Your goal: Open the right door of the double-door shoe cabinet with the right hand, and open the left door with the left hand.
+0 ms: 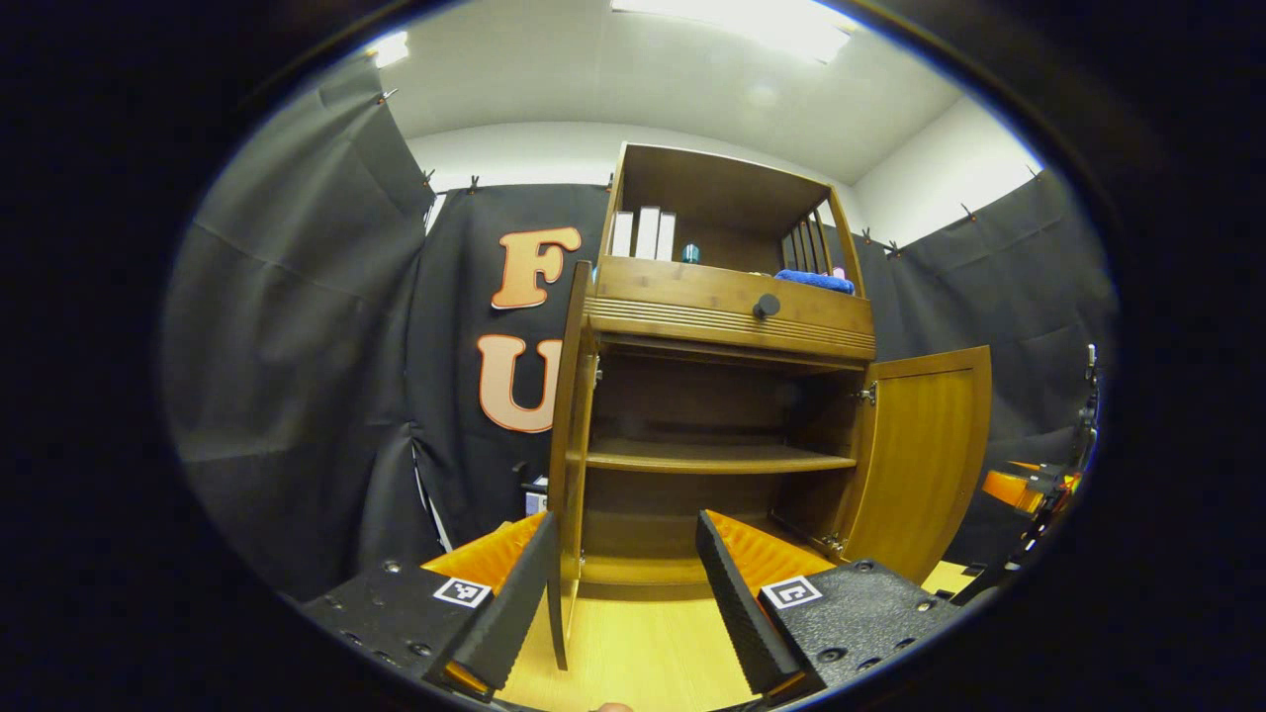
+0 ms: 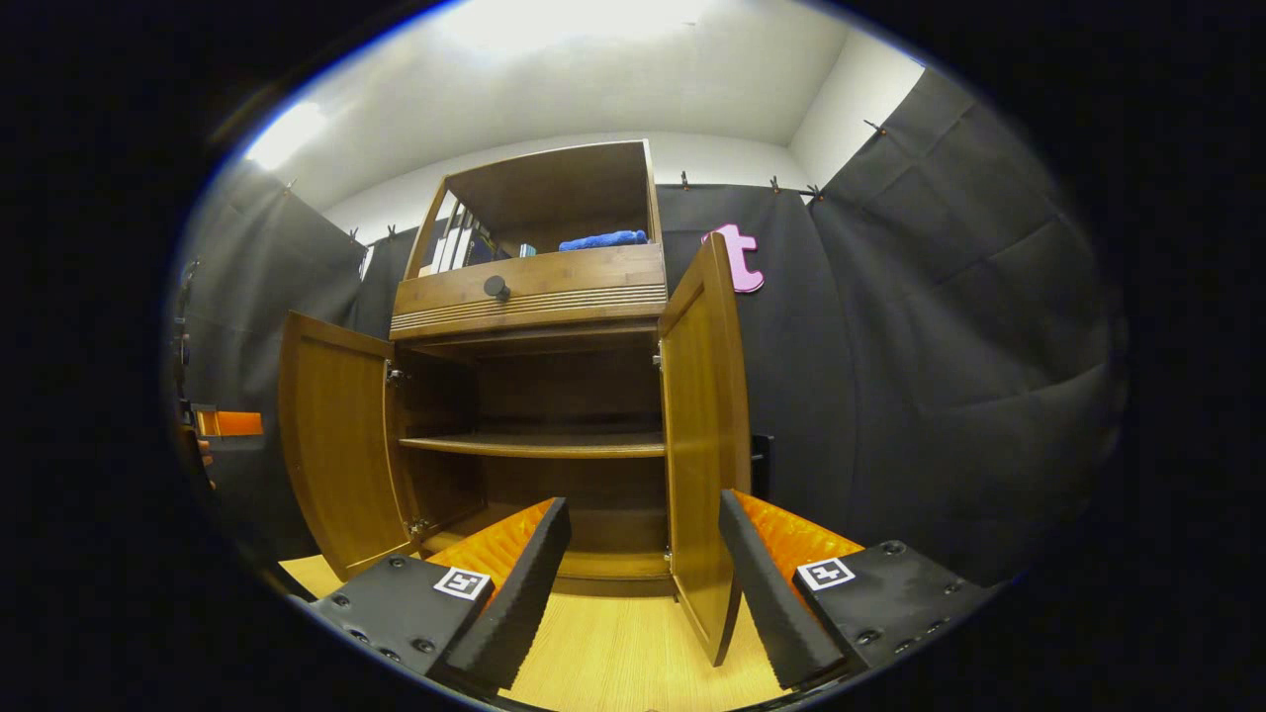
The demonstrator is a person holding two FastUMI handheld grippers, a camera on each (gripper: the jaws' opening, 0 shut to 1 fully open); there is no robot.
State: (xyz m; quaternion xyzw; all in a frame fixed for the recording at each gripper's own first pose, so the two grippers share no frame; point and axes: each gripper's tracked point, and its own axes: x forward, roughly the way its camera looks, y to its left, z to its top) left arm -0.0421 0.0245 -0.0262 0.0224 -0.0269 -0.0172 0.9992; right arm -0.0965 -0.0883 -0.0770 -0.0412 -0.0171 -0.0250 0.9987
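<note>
With both doors swung wide, shoe cabinet [image 1: 727, 396] standing centre frame on a pale wood floor [image 1: 633, 653], black cloth wall behind. Left gripper [image 1: 623, 593] at bottom centre of the left gripper view, jaws spread apart, gripping nothing; left door [image 1: 572, 445] seen edge-on, its lower edge between the fingers, nearer the left-hand one, contact hard to judge. Right door [image 1: 920, 455] at right of that frame, face-on and opened out. Above the doors, a drawer [image 1: 732, 311] with a dark round knob [image 1: 766, 306]; higher up, an open shelf with white books [image 1: 643, 233], a small teal object [image 1: 689, 253] too small to name, and a blue cloth [image 1: 816, 281].

From the right gripper view, right gripper [image 2: 643, 583] at bottom centre, likewise spread and empty, right door [image 2: 702, 445] slanting down between its fingers, close to the right-hand one. Left door [image 2: 336, 445] face-on at left. Inner shelf [image 2: 539, 445] bare-looking, deep interior dark and hard to read. At far left edge, an orange part [image 2: 229, 423] cut off by the rim.
</note>
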